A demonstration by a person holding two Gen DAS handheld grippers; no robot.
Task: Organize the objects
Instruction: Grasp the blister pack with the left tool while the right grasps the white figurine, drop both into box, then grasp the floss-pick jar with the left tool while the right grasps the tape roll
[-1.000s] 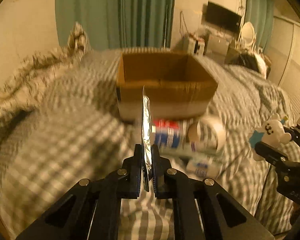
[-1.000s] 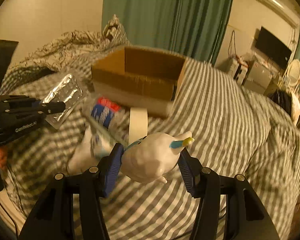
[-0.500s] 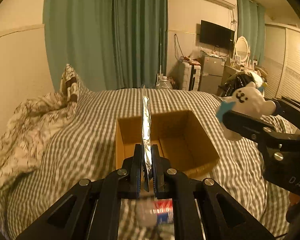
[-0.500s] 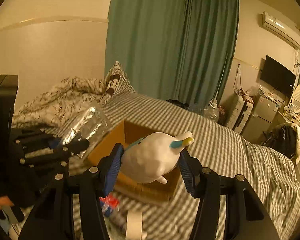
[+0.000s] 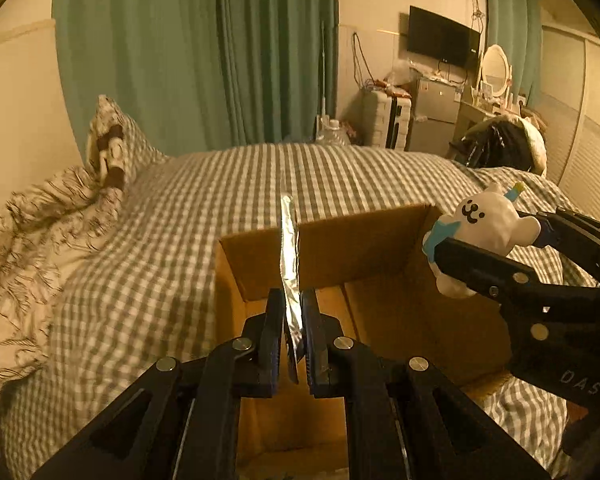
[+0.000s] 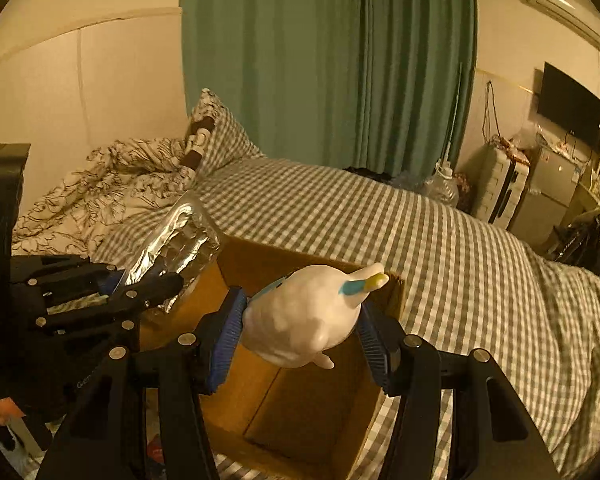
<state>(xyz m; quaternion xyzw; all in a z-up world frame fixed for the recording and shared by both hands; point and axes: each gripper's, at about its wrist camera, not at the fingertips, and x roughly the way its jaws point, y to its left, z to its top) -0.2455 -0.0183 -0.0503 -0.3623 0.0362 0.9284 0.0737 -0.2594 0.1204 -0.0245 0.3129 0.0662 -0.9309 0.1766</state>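
We see both views under dim, warm amber light that tints every surface yellow. Fisheye distortion bends the walls and the curtain [image 5: 196,52] toward the edges, and black vignette fills the corners. Glare sits on the foil sheet [image 6: 176,240] and the white toy [image 6: 300,316]. The box interior [image 5: 400,312] lies in soft shadow. The bed [image 5: 112,272] appears slightly blurred at left.

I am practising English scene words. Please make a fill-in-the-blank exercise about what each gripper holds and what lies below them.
1. The left gripper holds a flat ____ foil packet.
2. The right gripper holds a white ____ toy.
3. Both hover over an open brown ____ box.
4. The box sits on a ____ bed cover.

Missing words: silver; plush; cardboard; checked
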